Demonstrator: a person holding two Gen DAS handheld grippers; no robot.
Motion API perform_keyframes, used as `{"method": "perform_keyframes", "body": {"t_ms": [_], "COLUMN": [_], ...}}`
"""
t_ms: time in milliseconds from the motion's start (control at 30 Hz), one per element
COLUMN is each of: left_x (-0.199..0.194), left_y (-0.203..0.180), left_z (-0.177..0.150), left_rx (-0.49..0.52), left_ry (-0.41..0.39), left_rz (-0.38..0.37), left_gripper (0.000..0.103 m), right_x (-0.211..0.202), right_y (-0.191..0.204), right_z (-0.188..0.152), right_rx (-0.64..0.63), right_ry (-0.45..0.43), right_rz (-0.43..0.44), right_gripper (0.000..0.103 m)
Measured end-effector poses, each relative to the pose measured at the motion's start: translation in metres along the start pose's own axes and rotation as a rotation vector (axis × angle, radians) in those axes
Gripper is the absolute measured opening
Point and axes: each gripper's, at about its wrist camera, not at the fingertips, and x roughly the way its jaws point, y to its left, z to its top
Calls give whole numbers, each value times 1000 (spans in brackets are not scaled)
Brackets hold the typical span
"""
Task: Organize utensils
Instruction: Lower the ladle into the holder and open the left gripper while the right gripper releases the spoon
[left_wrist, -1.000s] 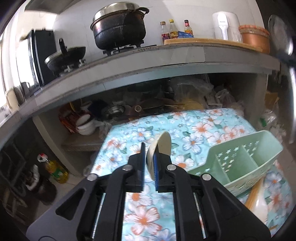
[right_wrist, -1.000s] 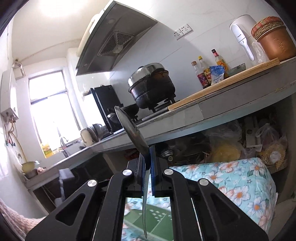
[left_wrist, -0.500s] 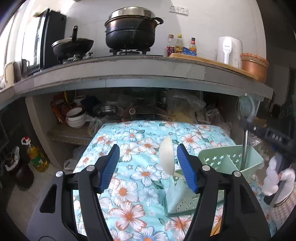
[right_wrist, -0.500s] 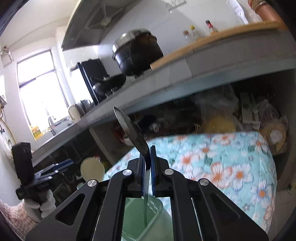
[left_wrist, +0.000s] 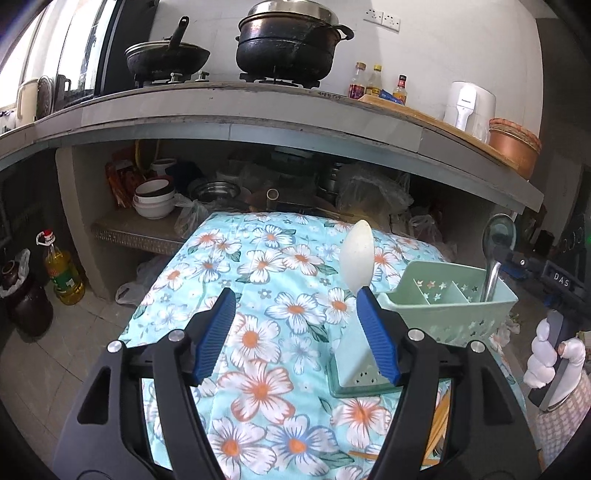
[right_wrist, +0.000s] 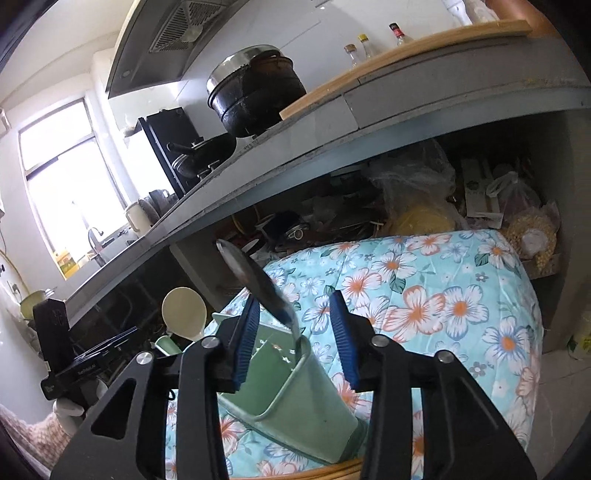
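Observation:
A pale green caddy stands on the flowered cloth. A white spoon stands upright in its near-left compartment, just beyond the right pad of my left gripper, whose jaws are opening with nothing between them. A metal spoon leans out of the caddy between the fingers of my right gripper. Those jaws are opening too, and neither pad presses on it. The left wrist view shows the metal spoon at the caddy's far right end, in front of the right gripper.
Wooden chopsticks lie on the cloth below the caddy. A grey counter with a black pot, a pan and bottles overhangs the table's far end. Bowls and bags crowd the shelf beneath. An oil bottle stands on the floor.
Both grippers were shut on their spoons and now stand open. The white spoon went into the caddy first; the metal spoon came down into it and was let go.

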Motion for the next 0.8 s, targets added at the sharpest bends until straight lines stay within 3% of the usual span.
{"method": "perform_keyframes", "body": {"t_ms": [200,533,667,800], "left_x": [-5,-12,-14,-15], "left_y": [-1,-2,-6,-13], "left_z": [-5,-19,-27,-40], "left_rx": [-2,-8,-7,12], "left_ry": [3,22,40,69], "left_rz": [-19,-58,-82,-108], "left_gripper": [65,67,68,69], "right_x": [-22,-48,-70,-92], "right_y": [10,26,25,22], "right_z": [9,22,12,-16], "right_rx": [-14,-16,10,41], "right_ry": [-38,-77,-81,-24], "right_rz": [-3,-5,-26,-80], "right_gripper": [51,52,62,67]}}
